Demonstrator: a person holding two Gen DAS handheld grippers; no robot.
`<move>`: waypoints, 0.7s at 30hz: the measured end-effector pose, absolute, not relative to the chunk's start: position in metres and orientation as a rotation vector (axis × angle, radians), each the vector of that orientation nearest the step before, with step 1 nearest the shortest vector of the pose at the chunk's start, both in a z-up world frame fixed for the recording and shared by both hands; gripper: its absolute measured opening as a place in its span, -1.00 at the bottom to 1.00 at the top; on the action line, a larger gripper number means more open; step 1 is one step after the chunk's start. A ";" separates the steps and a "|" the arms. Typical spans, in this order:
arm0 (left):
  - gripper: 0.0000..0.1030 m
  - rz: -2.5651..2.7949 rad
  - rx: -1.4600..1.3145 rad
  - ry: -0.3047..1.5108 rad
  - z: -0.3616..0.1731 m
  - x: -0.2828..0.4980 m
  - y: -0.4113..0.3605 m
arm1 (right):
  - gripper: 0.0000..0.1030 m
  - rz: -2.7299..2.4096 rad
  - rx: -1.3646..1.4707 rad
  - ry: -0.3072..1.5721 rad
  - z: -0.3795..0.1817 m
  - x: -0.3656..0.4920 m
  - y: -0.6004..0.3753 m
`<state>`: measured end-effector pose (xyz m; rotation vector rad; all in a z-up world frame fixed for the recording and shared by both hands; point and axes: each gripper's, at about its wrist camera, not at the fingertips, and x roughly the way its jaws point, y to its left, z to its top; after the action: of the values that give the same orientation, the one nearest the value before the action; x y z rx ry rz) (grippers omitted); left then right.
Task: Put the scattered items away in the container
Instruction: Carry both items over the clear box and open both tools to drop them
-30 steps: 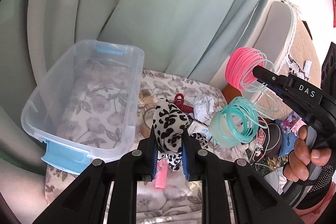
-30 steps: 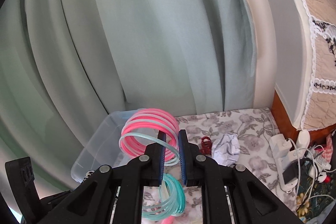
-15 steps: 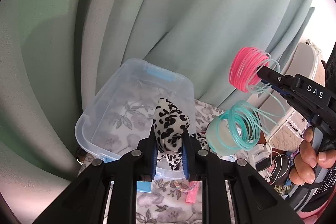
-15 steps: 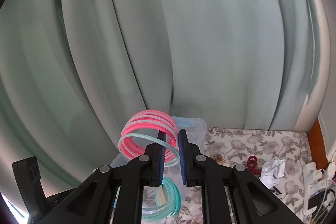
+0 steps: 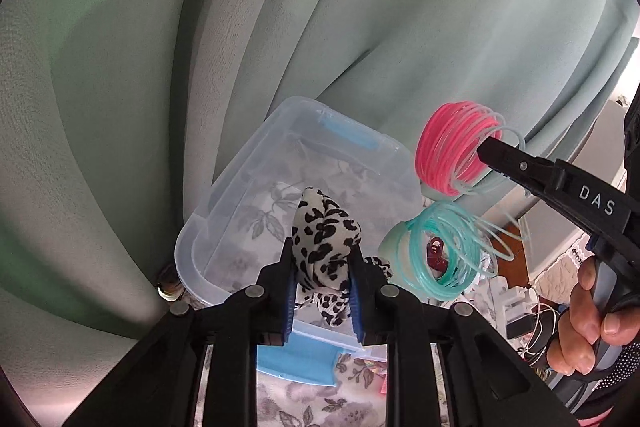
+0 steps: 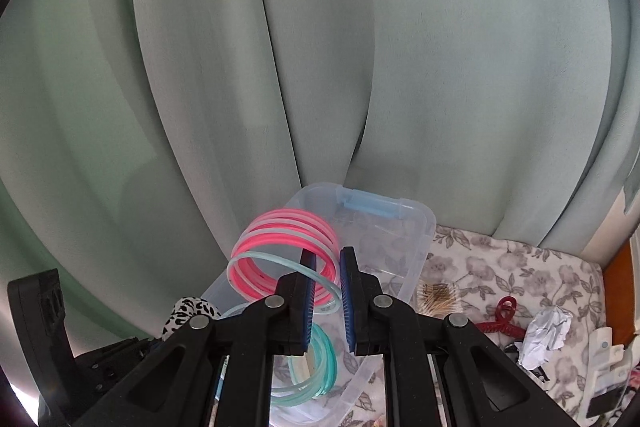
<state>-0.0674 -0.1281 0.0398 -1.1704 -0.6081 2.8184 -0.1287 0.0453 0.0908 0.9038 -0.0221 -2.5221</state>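
A clear plastic container (image 5: 224, 211) with blue latches stands by the curtain, nothing inside it. My left gripper (image 5: 323, 267) hangs over its near end. A leopard-print fabric piece (image 5: 324, 231) fills the gap between the pads while the jaws are opening. My right gripper (image 6: 327, 267) is above the container's (image 6: 416, 223) near right side. It pinches a pale strand of a coil of thin rings, pink rings (image 6: 280, 247) above and teal rings (image 6: 320, 367) dangling below, as its jaws start opening slightly. The left wrist view shows that right gripper (image 5: 486, 149) with the pink rings (image 5: 444, 155) and teal rings (image 5: 440, 247).
A pale green curtain (image 6: 360, 67) hangs right behind the container. On the floral sheet (image 6: 500, 267) to the right lie a red claw clip (image 6: 502, 315), crumpled paper (image 6: 546, 331), a bristle brush (image 6: 436, 293) and a white power strip (image 6: 604, 355). A person's hand (image 5: 588, 323) holds the right gripper.
Both grippers have swung left with their loads, from over the cluttered sheet to above the container. The leopard fabric sits in a slightly wider gap than before.
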 end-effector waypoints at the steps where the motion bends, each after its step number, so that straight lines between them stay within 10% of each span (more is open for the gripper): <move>1: -0.27 2.819 -1.181 -0.608 0.038 -0.069 -0.128 | -0.67 -2.512 0.922 -0.005 0.087 -0.130 0.043; 4: 0.16 2.819 -1.200 -0.622 0.035 -0.070 -0.128 | -0.55 -2.496 0.962 0.057 0.079 -0.128 0.035; 10: 0.23 2.819 -1.230 -0.620 0.032 -0.069 -0.126 | -0.16 -2.490 1.004 0.058 0.065 -0.130 0.039; 21: 0.23 2.796 -1.272 -0.627 0.032 -0.073 -0.118 | -0.10 -2.511 1.035 0.005 0.061 -0.128 0.064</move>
<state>-0.0731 -0.1179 0.0322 -1.2725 -0.6265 2.7960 -0.1281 0.0636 0.0609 1.0347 0.0054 -2.5106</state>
